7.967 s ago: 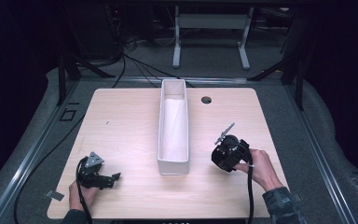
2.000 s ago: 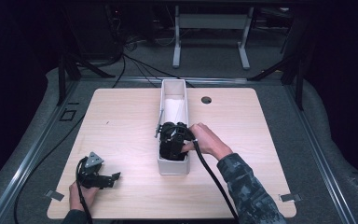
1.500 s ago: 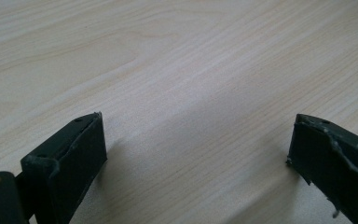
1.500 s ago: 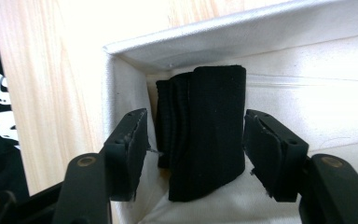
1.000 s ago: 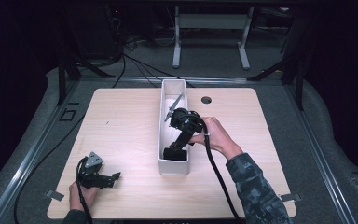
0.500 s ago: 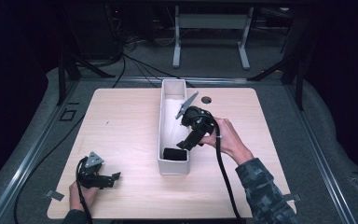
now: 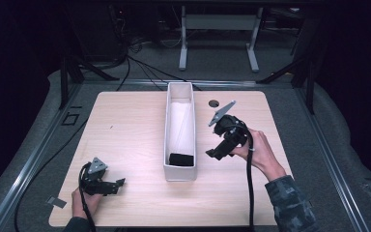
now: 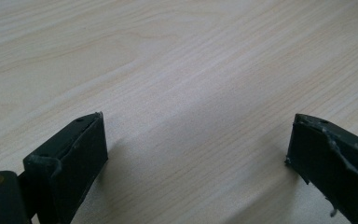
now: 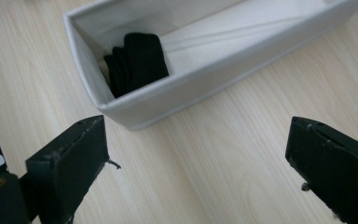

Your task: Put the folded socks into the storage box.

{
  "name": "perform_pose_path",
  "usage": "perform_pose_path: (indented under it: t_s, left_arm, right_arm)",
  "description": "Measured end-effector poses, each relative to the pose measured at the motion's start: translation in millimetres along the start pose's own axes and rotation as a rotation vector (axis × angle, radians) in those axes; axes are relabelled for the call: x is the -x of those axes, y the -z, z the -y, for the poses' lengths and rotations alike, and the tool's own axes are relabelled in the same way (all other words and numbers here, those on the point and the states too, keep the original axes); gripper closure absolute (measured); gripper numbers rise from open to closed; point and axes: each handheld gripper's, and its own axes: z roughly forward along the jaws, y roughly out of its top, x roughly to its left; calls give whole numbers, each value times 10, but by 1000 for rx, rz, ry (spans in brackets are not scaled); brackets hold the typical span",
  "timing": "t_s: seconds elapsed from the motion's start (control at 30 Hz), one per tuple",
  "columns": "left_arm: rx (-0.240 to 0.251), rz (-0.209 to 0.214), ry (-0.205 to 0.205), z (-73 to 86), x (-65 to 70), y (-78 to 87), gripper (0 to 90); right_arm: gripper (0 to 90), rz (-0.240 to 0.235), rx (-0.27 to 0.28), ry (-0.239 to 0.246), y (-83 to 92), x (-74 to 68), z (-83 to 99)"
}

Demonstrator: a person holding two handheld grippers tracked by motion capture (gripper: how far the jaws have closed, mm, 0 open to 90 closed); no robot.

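Black folded cloth [image 7: 181,159] is seen at the near end of the white bin [image 7: 166,145] on the counter [image 7: 125,130]. Beside it, the right gripper [image 7: 211,154] has just been opened wide and is empty; the bin could be knocked if it is swung back. The left gripper [image 7: 120,182] is rested wide open.

White bin [image 7: 179,170]; black cloth [image 7: 181,159]

Box at the table's middle, a gripper on either side

A long box [image 7: 179,130] stands lengthwise at the middle of the table [image 7: 125,125], with a folded cloth [image 7: 181,159] in its near end. The right gripper [image 7: 214,153] hangs just right of the box, beside that near end, apart from it. The left gripper [image 7: 118,182] rests on the table at the near left corner, well apart from the box. A round hole [image 7: 214,103] lies behind the right gripper.
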Motion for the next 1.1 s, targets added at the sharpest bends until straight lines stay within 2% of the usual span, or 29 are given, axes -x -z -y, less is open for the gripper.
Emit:
perform_pose_path:
  t_s: [0.03, 0.3, 0.33, 0.37, 0.53, 0.77, 0.97, 1.1]
  left_arm:
    - [0, 0, 0, 0, 0, 0, 45]
    - [0, 0, 0, 0, 0, 0, 46]
    - [0, 0, 0, 0, 0, 0, 46]
    - [0, 0, 0, 0, 0, 0, 46]
    - [0, 0, 0, 0, 0, 0, 45]
    - [-1, 0, 0, -1, -1, 0, 45]
    - [-1, 0, 0, -2, -2, 0, 46]
    - [-1, -1, 1, -1, -1, -1, 45]
  right_arm:
    - [42, 5, 1, -20, 21, 25, 100]
    - [23, 56, 19, -102, 110, 96, 527]
    - [23, 56, 19, -102, 110, 96, 527]
    - [19, 65, 21, -123, 115, 115, 649]
    - [3, 101, 26, -172, 100, 122, 970]
    - [0, 118, 24, -257, -27, 131, 1433]
    - [0, 174, -3, -266, -185, 118, 1714]
    - [0, 186, 20, -300, -297, 114, 1885]
